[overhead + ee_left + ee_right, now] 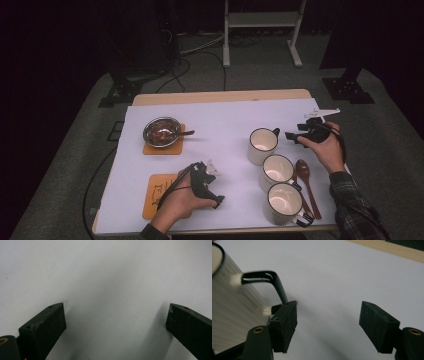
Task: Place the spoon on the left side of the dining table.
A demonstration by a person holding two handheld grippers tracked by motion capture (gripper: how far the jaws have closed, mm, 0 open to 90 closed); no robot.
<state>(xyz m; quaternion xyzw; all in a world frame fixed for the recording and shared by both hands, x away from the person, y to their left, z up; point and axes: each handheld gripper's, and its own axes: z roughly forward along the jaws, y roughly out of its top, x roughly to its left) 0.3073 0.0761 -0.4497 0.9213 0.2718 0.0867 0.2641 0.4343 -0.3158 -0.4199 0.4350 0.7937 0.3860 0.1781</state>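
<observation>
Three white mugs with black rims stand in a row at the right: the far mug [262,145], the middle mug [277,170] and the near mug [284,202]. My right gripper [295,137] sits low just right of the far mug's handle, jaws open. In the right gripper view the far mug [234,302] is at the left, and its black handle [274,282] lies just beyond one jaw; the right gripper [328,322] holds nothing. My left gripper [216,187] rests at the front centre. In the left gripper view the left gripper [116,320] stands open over the bare white cover.
A metal bowl [162,132] with a spoon [186,133] in it sits on an orange coaster [162,148] at the back left. A second orange coaster [157,192] lies at the front left. A wooden spoon [305,175] lies right of the mugs. The white cover [225,125] spans the table.
</observation>
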